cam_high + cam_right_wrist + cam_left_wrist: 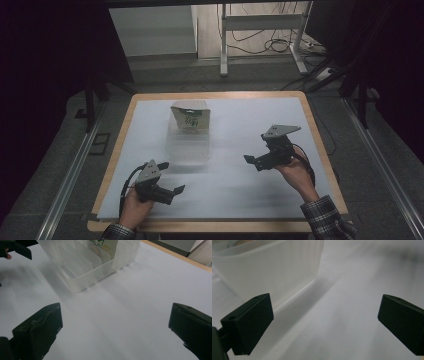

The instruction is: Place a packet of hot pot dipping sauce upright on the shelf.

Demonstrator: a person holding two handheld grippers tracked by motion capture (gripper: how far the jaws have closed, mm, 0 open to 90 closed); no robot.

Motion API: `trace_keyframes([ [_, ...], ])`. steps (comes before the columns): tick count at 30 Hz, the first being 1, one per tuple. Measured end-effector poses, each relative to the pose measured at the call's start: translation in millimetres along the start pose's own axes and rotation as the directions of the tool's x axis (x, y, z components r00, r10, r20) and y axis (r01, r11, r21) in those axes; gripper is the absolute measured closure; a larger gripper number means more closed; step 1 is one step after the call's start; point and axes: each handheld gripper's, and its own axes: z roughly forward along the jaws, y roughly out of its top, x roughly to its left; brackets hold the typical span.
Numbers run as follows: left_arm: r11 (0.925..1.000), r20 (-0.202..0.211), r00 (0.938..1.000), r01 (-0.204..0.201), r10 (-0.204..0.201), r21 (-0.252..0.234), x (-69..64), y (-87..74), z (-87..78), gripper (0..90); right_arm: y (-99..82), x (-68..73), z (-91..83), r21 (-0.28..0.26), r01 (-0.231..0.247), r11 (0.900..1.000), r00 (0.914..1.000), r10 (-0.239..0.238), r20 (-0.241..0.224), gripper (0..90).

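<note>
Left gripper (170,177): held wide apart, nothing gripped, aimed at clear bin (187,145).
Right gripper (254,161): spread wide, nothing gripped, angled binward.
Packet (190,119): propped upright by dividers.

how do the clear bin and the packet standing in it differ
The clear bin is translucent, plain plastic; the packet is opaque with green print. The bin lies low and long on the table, split by dividers, while the packet stands upright and rises above the bin's rim. Both sit mid-table between the two open grippers, touched by neither.
</note>
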Motion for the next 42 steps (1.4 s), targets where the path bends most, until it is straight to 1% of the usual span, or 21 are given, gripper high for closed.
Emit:
trace_keyframes([
  [6, 1.0, 0.001, 1.0, -0.001, 0.001, 0.0, -0.2, 0.1, 0.1, 0.3, -6.4, -1.6, -12.4, -0.01, -0.019, 0.9998, 0.9997, 0.02, 0.011, 0.0],
  [11, 1.0, 0.0, 1.0, -0.001, 0.001, -0.001, -0.2, 0.2, -0.3, 0.3, -10.6, -1.9, -19.4, -0.01, -0.026, 0.9996, 0.9995, 0.026, 0.02, 0.0],
  [18, 1.0, 0.0, 1.0, -0.003, 0.003, -0.001, -0.4, 0.3, -0.3, 0.3, -25.4, -0.9, -31.8, -0.005, -0.041, 0.9991, 0.9981, 0.041, 0.046, 0.0],
  [23, 1.0, 0.0, 1.0, -0.004, 0.004, -0.001, -0.8, 0.5, 0.1, 0.3, -36.8, -1.1, -38.7, -0.006, -0.057, 0.9984, 0.9971, 0.057, 0.051, 0.0],
  [28, 1.0, 0.0, 1.0, -0.005, 0.005, 0.0, -0.9, 0.6, 0.1, 0.2, -46.8, -0.1, -47.6, -0.028, -0.056, 0.9981, 0.9973, 0.057, 0.047, 0.0],
  [31, 1.0, -0.001, 1.0, -0.006, 0.006, 0.001, -1.0, 0.6, 0.3, 0.2, -50.5, 0.2, -51.8, -0.034, -0.051, 0.9981, 0.9969, 0.053, 0.058, 0.0],
  [33, 1.0, -0.001, 1.0, -0.007, 0.007, 0.002, -1.1, 0.6, 0.4, 0.2, -53.2, 0.4, -54.7, -0.04, -0.061, 0.9974, 0.9962, 0.063, 0.059, 0.0],
  [38, 1.0, 0.0, 1.0, -0.007, 0.007, 0.002, -1.0, 0.6, 0.6, 0.2, -64.3, -0.3, -62.5, -0.037, -0.07, 0.9969, 0.9939, 0.073, 0.082, 0.0],
  [42, 1.0, 0.0, 1.0, -0.005, 0.005, 0.001, -0.6, 0.4, 0.3, 0.2, -72.8, -0.6, -67.4, -0.03, -0.071, 0.997, 0.9912, 0.074, 0.11, 0.0],
])
